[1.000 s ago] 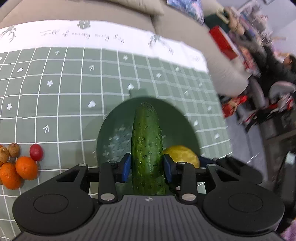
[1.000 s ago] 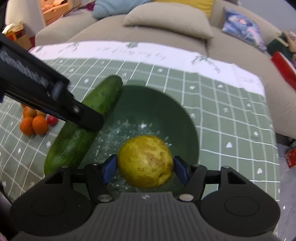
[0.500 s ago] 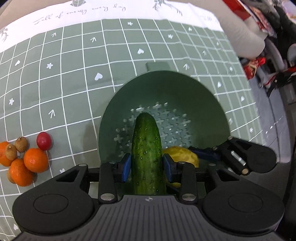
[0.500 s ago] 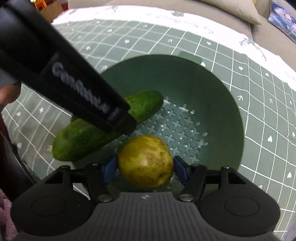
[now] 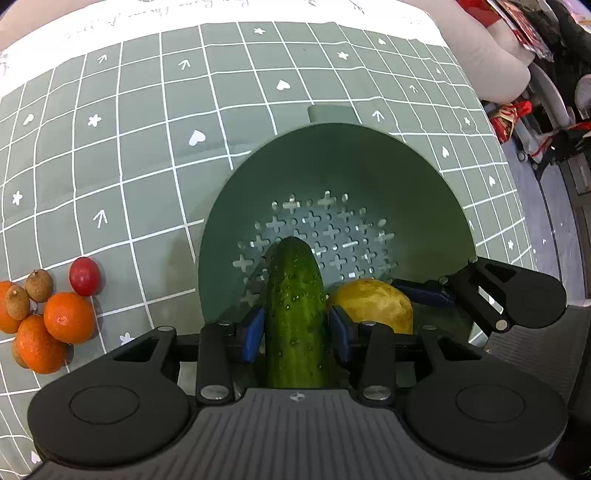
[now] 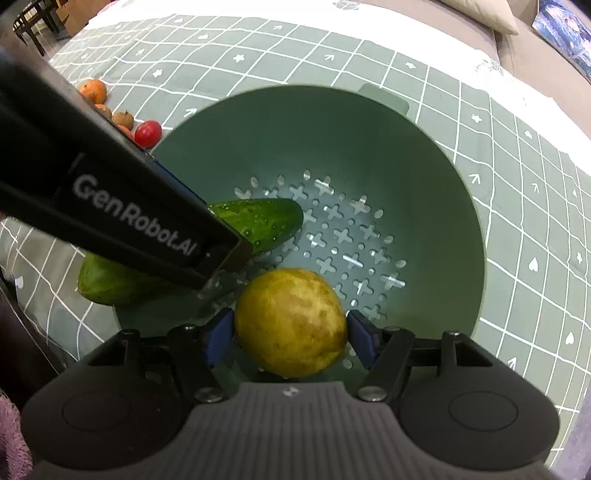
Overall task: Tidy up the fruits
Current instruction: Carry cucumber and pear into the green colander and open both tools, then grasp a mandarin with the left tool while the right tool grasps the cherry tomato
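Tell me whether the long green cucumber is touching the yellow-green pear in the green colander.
Apart. The right wrist view shows perforated colander floor between the cucumber and the pear; the left wrist view makes them overlap.

A green cloth with a white grid, hearts and arrows covers the bench, its far border white. Beyond it stands a beige sofa with a pale cushion. Red-and-dark clutter crowds the floor at far right
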`<state>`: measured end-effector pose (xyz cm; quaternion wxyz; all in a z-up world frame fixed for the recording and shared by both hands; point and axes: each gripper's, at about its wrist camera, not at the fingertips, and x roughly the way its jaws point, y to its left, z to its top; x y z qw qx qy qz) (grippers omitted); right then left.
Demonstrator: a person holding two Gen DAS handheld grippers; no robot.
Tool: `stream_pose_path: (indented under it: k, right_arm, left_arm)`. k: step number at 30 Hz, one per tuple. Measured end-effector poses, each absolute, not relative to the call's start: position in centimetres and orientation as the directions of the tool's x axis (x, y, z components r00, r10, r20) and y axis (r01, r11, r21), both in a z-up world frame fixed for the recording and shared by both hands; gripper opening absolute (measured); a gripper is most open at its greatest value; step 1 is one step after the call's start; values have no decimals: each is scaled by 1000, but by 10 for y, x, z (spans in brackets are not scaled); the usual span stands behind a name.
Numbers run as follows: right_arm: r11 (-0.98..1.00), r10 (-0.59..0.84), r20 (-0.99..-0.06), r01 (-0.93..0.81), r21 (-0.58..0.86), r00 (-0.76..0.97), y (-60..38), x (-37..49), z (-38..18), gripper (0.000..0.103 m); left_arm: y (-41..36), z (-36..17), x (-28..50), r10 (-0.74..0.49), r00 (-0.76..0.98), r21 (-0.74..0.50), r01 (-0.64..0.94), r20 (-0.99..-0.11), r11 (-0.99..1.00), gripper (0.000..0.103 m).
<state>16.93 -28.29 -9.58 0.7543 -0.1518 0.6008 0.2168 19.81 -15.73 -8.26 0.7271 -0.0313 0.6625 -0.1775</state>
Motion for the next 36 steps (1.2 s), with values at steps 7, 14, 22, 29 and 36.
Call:
stream_pose_path:
  k: [7, 14, 22, 29, 36]
  right_arm:
    - [856, 104, -971, -516, -23, 216, -281, 160, -80, 79]
    - [862, 59, -966, -501, -79, 253, -280, 149, -58, 82]
    - [874, 25, -945, -466, -138, 327, -274, 129, -27, 83]
    - [901, 85, -910, -421, -103, 406, -260, 111, 6, 84]
    - [921, 176, -866, -390, -24, 469, -223, 102, 16, 84]
  left_arm:
    - [-152, -74, 190, -320, 71, -300, 203, -945, 932, 53]
    - [-139, -50, 174, -369, 125, -340, 205, -921, 918, 56]
    - [-118, -15, 149, -382, 246, -328, 234, -891, 915, 56]
    - [-86, 10, 128, -311, 369, -242, 221, -876, 945, 56]
    - [-47, 17, 113, -234, 441, -170, 179, -867, 969, 56]
